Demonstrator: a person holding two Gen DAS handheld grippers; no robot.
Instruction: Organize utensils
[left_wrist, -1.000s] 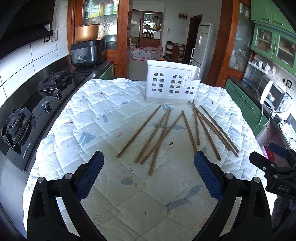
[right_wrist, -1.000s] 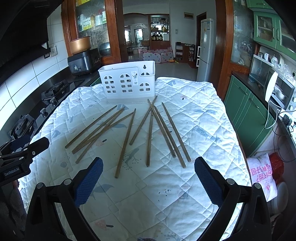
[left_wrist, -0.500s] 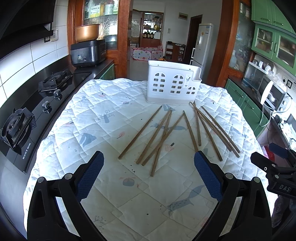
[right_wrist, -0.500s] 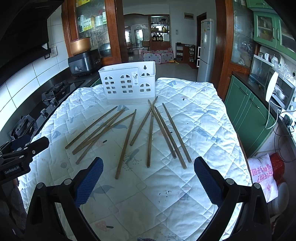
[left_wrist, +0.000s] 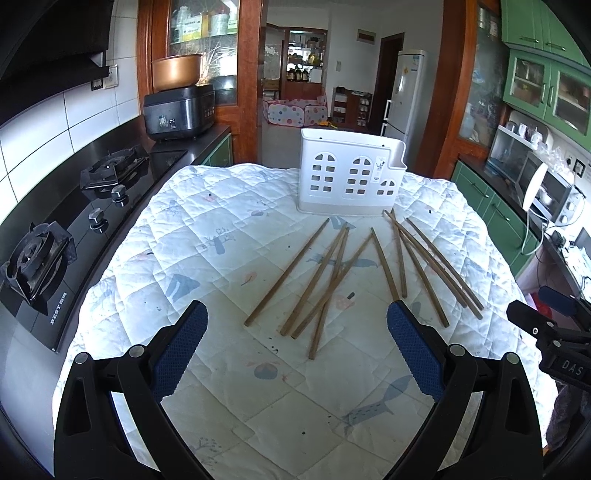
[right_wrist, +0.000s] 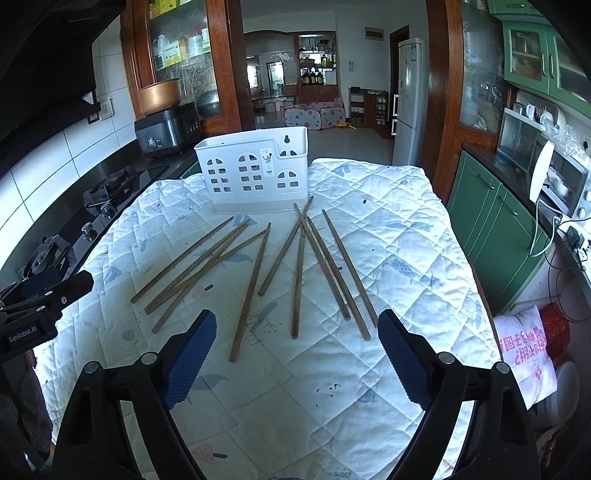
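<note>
Several brown wooden chopsticks (left_wrist: 332, 280) lie fanned out on the white quilted cloth (left_wrist: 221, 236); they also show in the right wrist view (right_wrist: 295, 273). A white plastic utensil holder (left_wrist: 349, 177) with arched cut-outs stands upright just behind them, also in the right wrist view (right_wrist: 255, 173). My left gripper (left_wrist: 297, 332) is open and empty, hovering near the chopsticks' near ends. My right gripper (right_wrist: 297, 339) is open and empty, just above the near ends of the middle chopsticks.
A black gas hob (left_wrist: 55, 240) runs along the left of the table, with a dark rice cooker (left_wrist: 179, 112) behind it. Green cabinets (right_wrist: 495, 221) and a microwave (right_wrist: 565, 184) stand on the right. A bag (right_wrist: 524, 343) lies beside the table's right edge.
Both grippers have eased forward a little toward the chopsticks. Nothing on the table has moved and both stay open.
</note>
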